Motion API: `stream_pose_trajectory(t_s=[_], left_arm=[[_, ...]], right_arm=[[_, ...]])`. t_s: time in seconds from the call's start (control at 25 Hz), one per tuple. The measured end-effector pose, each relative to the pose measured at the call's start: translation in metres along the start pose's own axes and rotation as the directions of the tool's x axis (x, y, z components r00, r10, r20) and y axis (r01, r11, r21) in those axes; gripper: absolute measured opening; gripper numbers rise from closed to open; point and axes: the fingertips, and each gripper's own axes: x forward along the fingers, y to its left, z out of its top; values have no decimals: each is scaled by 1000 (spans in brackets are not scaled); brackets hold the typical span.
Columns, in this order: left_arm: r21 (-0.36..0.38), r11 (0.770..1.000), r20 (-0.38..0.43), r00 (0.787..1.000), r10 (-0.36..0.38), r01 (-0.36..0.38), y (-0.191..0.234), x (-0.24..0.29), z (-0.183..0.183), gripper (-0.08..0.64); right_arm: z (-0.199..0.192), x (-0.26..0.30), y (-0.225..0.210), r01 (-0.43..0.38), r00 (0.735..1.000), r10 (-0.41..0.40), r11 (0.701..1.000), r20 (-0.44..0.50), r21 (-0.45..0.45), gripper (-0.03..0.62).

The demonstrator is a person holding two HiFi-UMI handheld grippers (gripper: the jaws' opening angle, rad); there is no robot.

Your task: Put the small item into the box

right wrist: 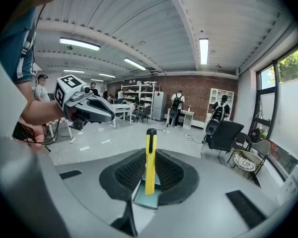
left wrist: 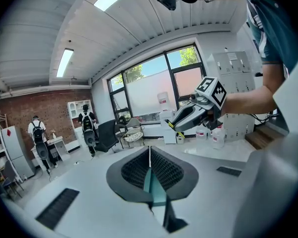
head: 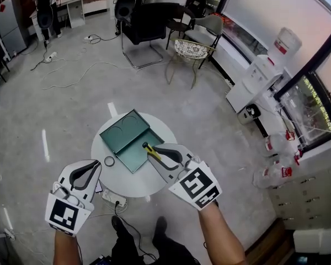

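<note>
R gripper is clamped on the small item, a slim yellow bar w/ black tip. It's pinched between the ribbed pads and stands upright in the right gripper view, black end poking out past the jaw tips. In head view the item points far-left, and its tip sits over the near-right edge of the box. Can't tell if it touches the box.

Box is green & open: tray on the near-right, lid lying flat on the far-left. Both are on the round white table.

L gripper is to the left, at the table's near-left edge, well apart from item & box. Its jaws are together w/ nothing between them.

A dark ring lies on the table just left of the box, between box & L gripper. A white power strip is on the floor by the table's near edge.
</note>
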Motion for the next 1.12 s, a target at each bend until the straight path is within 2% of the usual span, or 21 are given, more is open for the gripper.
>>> stream_pose_trajectory(t_s=[0.8, 1.12], left_arm=[[-114, 993, -109, 993, -55, 42, 44, 67, -151, 26], [-144, 988, -138, 988, -70, 50, 47, 84, -192, 26]], right_arm=[[-140, 167, -3, -102, 984, 113, 992, -141, 80, 80], [-189, 211, 0, -136, 970, 151, 987, -189, 88, 80]])
